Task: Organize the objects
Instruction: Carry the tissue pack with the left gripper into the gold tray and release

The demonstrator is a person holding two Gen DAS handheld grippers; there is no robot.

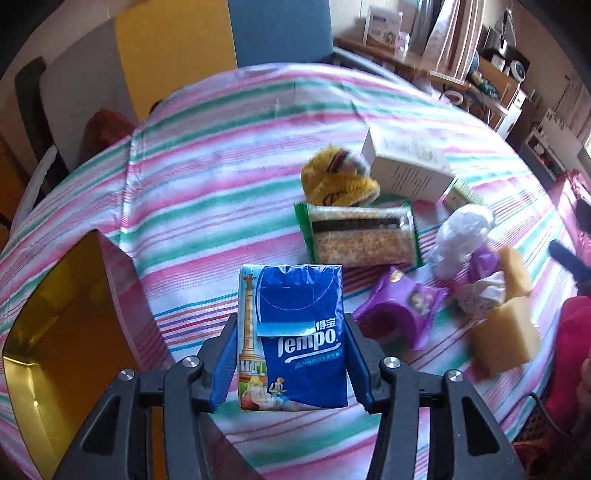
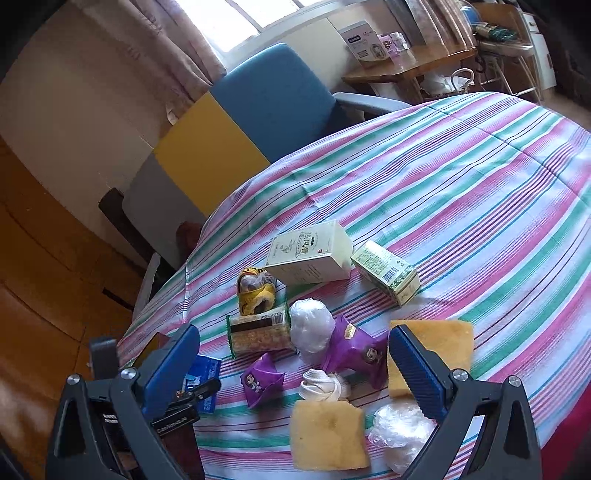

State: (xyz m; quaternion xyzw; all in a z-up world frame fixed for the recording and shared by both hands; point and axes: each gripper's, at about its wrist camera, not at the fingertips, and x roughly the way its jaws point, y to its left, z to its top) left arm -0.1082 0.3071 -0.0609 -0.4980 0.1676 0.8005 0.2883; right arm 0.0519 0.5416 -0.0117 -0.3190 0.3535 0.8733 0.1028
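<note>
Daylight from the window [image 2: 236, 22] lights both views; fisheye edges bend, dark corners, slight blur.

Probably a home living or dining room: a striped tablecloth [image 2: 461, 192], a blue chair [image 2: 280, 99] at the far side, curtains [image 2: 155, 40], and a cluttered desk [image 2: 410, 70] far right.
</note>
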